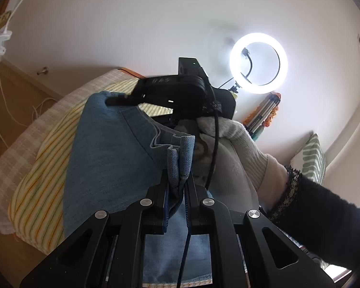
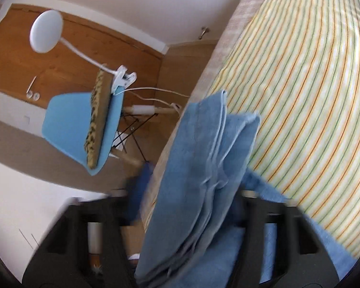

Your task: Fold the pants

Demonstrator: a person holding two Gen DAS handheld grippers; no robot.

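Note:
Blue denim pants (image 1: 112, 156) lie folded along a yellow striped bed sheet (image 1: 43, 180). My left gripper (image 1: 178, 180) is shut on a bunched fold of the denim near its front end. At the far end, a gloved hand (image 1: 232, 139) holds my right gripper (image 1: 112, 101), whose tip lies over the pants' edge. In the blurred right wrist view, a stack of denim layers (image 2: 192, 156) runs between the fingers of my right gripper (image 2: 192, 187). They stand apart on either side of it, and a strip of bed shows beside the left pad.
A lit ring light (image 1: 258, 63) on a tripod stands beyond the bed. A green patterned pillow (image 1: 312, 158) leans at the right wall. Left of the bed stands a blue chair (image 2: 67, 124) with a white clip lamp (image 2: 45, 31) and loose white cables.

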